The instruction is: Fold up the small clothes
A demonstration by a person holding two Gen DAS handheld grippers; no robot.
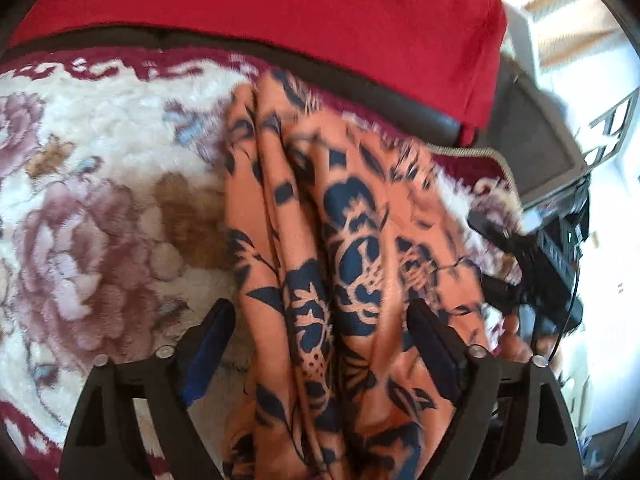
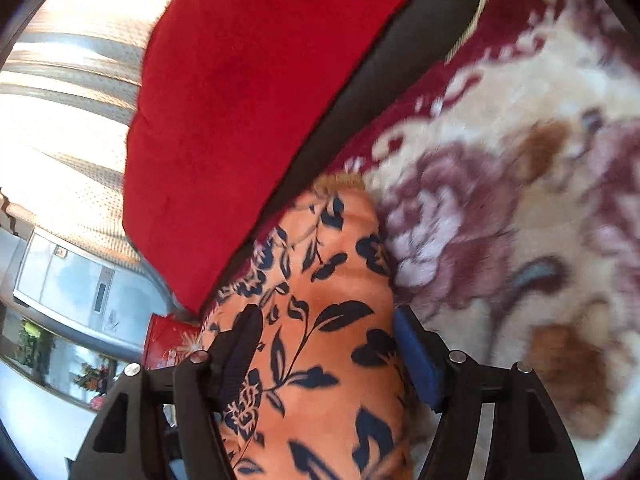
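An orange garment with a dark blue flower print [image 1: 340, 248] hangs in folds over a fluffy floral blanket [image 1: 100, 200]. My left gripper [image 1: 320, 320] has its fingers wide apart, with the cloth running between them; the left finger [image 1: 216, 328] does not touch it. In the right wrist view the same garment [image 2: 320, 320] fills the gap of my right gripper [image 2: 328, 324], whose fingers press against both sides of the bunched cloth. The right gripper also shows at the right of the left wrist view [image 1: 520, 272], at the garment's edge.
A red cushion [image 1: 280, 20] lies on a dark sofa edge [image 1: 360, 88] behind the blanket. In the right wrist view the red cushion [image 2: 240, 100] sits to the upper left, with a bright window [image 2: 60, 120] and a floor beyond.
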